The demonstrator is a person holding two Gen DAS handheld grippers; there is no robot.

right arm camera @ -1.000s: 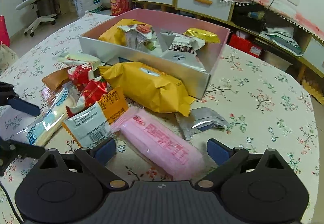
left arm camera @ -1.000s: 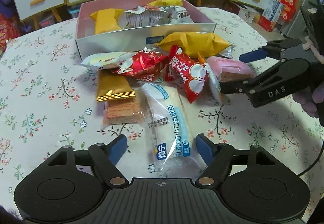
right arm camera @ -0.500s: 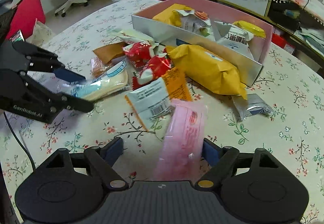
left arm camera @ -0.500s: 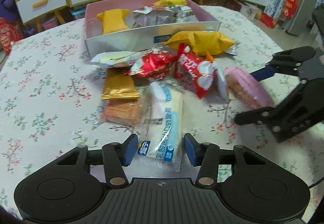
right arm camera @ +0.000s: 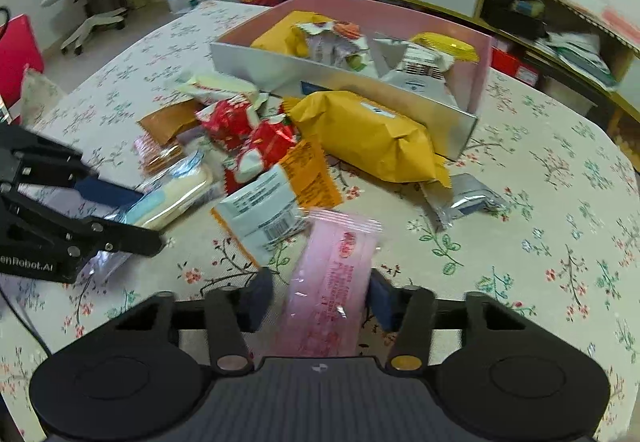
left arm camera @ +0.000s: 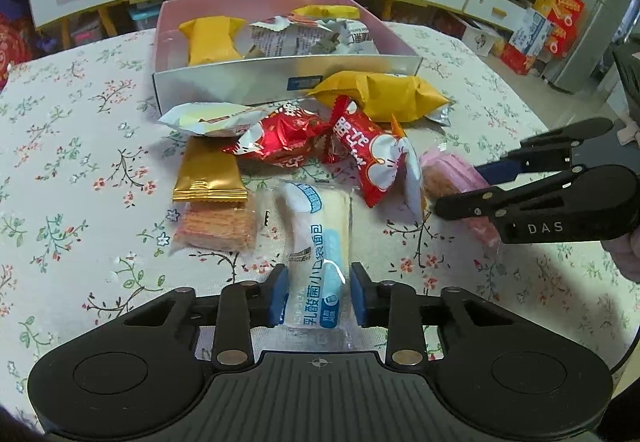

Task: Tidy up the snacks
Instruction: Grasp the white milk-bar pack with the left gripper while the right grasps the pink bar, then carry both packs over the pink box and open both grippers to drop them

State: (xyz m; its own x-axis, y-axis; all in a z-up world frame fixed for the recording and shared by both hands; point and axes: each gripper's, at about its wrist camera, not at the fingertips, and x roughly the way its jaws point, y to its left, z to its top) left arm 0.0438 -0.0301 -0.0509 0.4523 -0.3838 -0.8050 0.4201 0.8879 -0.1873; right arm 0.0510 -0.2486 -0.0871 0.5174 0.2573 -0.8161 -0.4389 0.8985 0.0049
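Observation:
A white and blue bread pack (left arm camera: 320,242) lies lengthwise between the pads of my left gripper (left arm camera: 319,294). Its jaws are closing and both pads touch the pack's sides. A pink wafer pack (right arm camera: 332,282) sits between the fingers of my right gripper (right arm camera: 320,300), whose jaws are closing on it. In the left wrist view the right gripper (left arm camera: 460,190) pinches that pink pack (left arm camera: 448,170) just right of the snack heap. The pink box with a silver front wall (left arm camera: 280,74) stands behind the heap and holds several packs.
Loose snacks lie on the floral tablecloth in front of the box: a big yellow bag (left arm camera: 384,98), red packs (left arm camera: 280,138), a gold wafer pack (left arm camera: 208,178), a silver sachet (right arm camera: 468,198). Drawer cabinets stand beyond the table. A hand (left arm camera: 628,254) shows at the right edge.
Both grippers' jaws have narrowed from wide open onto their packs. The pink pack turned from lying crosswise to pointing along the right gripper's fingers, which shifted a little.

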